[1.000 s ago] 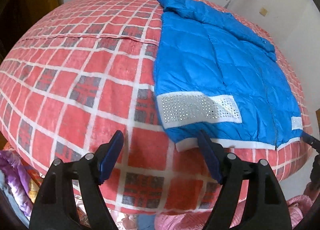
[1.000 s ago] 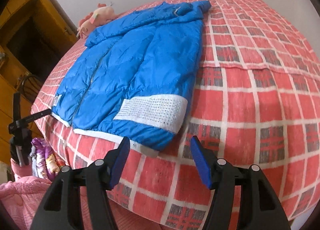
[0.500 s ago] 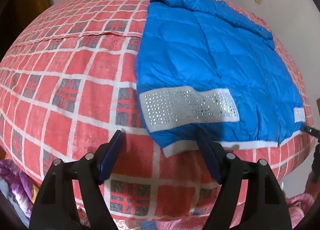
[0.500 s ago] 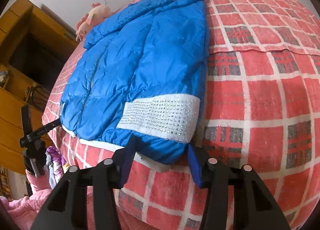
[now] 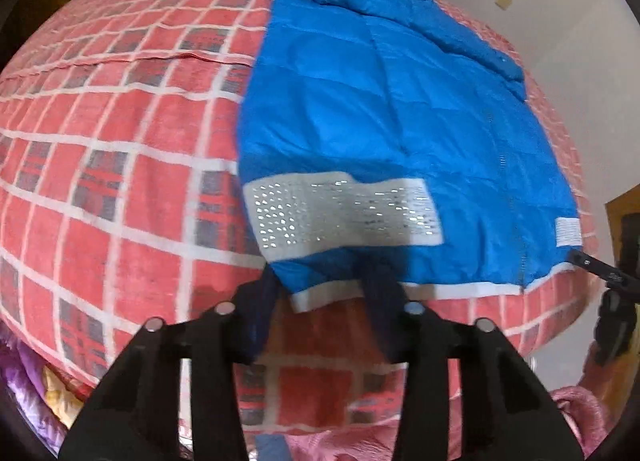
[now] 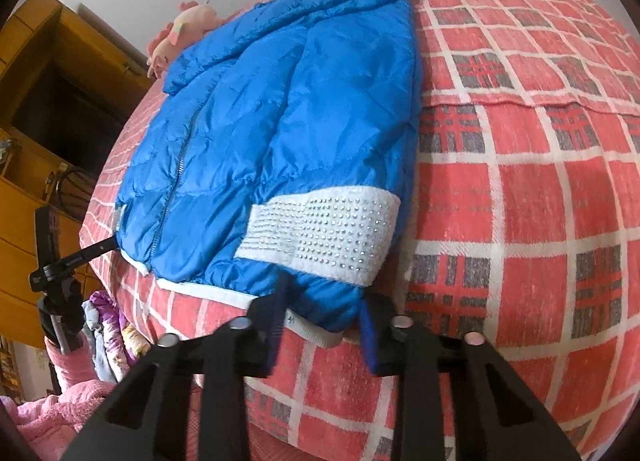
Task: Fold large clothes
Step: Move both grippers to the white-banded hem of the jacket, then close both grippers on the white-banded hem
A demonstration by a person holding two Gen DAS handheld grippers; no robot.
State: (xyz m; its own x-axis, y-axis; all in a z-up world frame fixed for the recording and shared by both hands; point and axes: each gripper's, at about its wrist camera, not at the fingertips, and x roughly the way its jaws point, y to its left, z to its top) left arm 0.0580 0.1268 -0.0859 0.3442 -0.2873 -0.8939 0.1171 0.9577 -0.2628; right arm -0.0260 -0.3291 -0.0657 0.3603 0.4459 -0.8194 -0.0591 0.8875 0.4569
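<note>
A blue puffer jacket [image 5: 384, 133] with a white studded band and white hem lies flat on the red checked bed [image 5: 120, 165]; it also shows in the right wrist view [image 6: 280, 133]. My left gripper [image 5: 324, 289] is open, its fingers straddling the jacket's near left hem corner. My right gripper [image 6: 324, 305] is open, its fingers on either side of the jacket's near right hem corner. Each gripper's dark arm shows at the other view's edge.
A pink plush toy [image 6: 180, 33] lies at the bed's far end. A wooden cabinet [image 6: 48, 109] stands left of the bed. Pink and purple bedding [image 6: 100, 341] is piled below the near edge. A white wall lies behind.
Both grippers have moved forward onto the jacket's hem corners; the jaws now straddle the fabric and have narrowed a little. The jacket has not moved.
</note>
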